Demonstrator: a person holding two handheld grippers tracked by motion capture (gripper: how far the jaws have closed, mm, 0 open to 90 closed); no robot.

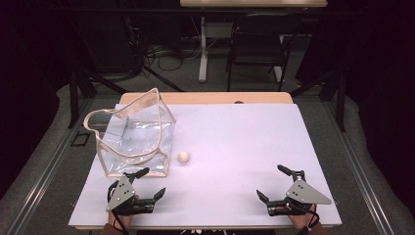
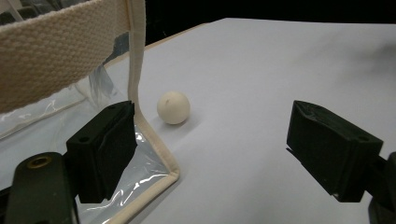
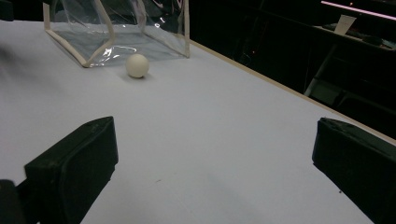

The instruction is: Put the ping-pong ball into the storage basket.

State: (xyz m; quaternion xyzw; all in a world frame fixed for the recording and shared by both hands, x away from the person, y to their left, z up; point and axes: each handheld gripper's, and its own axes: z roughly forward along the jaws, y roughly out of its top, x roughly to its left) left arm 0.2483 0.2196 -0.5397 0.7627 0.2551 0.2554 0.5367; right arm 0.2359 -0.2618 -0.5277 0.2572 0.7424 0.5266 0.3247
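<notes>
clear bag (image 1: 134,142) upright at the surface's (image 1: 235,147) far left, mouth up, cream ball (image 1: 183,156) just right of it, left tool (image 1: 151,182) spread beside bag's near corner, right tool (image 1: 268,183) spread, well apart

Legible markings: none on the clear bag (image 1: 139,142), the cream ball (image 1: 183,156), the white table cover (image 1: 235,147) or either gripper.

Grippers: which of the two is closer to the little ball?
The left gripper. It sits by the clear bag's front corner, with the ball just beyond, while the right gripper waits far across the table.
</notes>
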